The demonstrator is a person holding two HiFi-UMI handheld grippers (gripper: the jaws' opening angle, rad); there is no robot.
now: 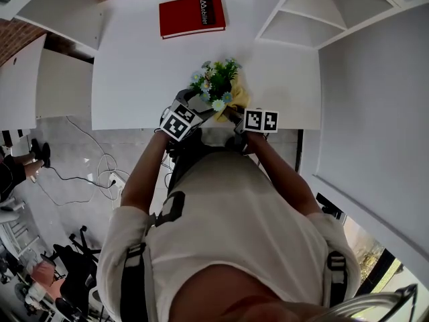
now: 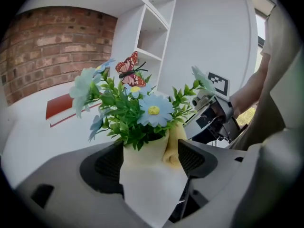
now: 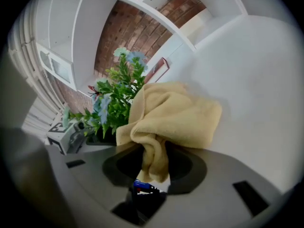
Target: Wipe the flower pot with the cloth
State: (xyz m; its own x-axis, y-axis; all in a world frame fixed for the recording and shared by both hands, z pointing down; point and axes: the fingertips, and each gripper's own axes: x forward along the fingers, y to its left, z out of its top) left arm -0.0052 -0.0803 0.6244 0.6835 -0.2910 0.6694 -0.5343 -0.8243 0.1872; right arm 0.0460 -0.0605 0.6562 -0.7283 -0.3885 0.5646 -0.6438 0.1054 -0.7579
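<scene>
Head view takes in the whole white counter (image 1: 134,79), the white shelving (image 1: 322,19) at its right and a floor (image 1: 74,159) strewn with cables at its left; neither gripper view shows that floor. The brick wall (image 2: 42,51) behind the counter is broad in the left gripper view but only a strip from above. The person's torso (image 1: 228,233) fills the lower head view, both arms reaching to the counter's near edge.

The pot (image 2: 147,175) stands near that edge. It holds flowers (image 1: 216,82), green leaves with pale blue daisies. From above they hide the pot. Only the left gripper view shows its cream wall, upright between the jaws of the left tongs (image 2: 149,158). These tongs are released, spread wide, with a pad at either side of the pot.

A red book (image 1: 192,16) lies flat at the counter's far edge, well apart from the pot.

The yellow cloth (image 3: 175,118) is bunched against the pot's right side. The right gripper view shows most of it, with one hanging fold clenched in the right tongs (image 3: 152,160). The left gripper view shows only a sliver, beside the pot's rim.

A red butterfly (image 2: 128,68) tops the flowers, clear only in the left gripper view.
</scene>
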